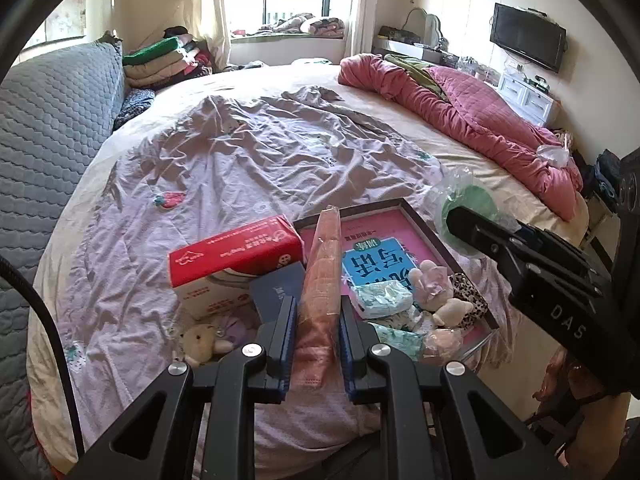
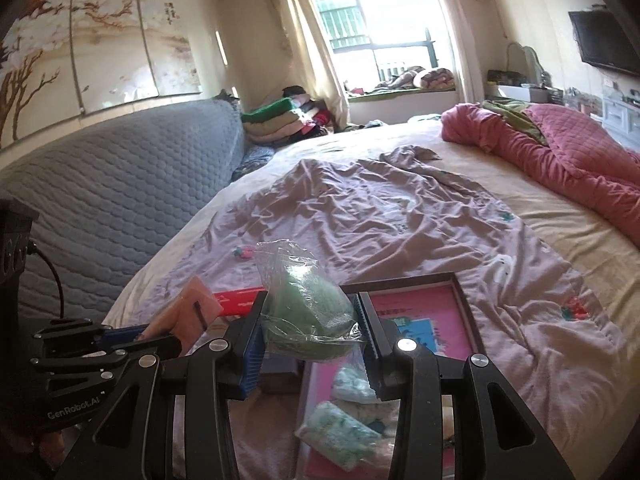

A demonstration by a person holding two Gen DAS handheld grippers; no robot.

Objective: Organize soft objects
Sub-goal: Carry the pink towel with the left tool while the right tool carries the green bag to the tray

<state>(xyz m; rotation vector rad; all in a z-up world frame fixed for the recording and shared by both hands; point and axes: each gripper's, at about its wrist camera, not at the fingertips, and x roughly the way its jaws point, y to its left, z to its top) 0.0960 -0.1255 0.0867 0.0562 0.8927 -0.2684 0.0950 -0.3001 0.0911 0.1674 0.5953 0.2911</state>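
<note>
The left gripper [image 1: 316, 320] clamps a wrapped pack of pink face masks [image 1: 322, 264] upright, while the right gripper [image 2: 310, 332] squeezes a bagged green sponge [image 2: 308, 308]; both hover just above the pink-lined tray [image 1: 416, 216], probably to sort them there.

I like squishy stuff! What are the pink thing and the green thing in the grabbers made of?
The pink pack in the left gripper looks like folded soft fabric or paper in clear plastic wrap, judging by its glossy sheen. The green thing in the right gripper looks spongy or fuzzy inside a crinkly clear bag; exactly what it is isn't clear.
</note>
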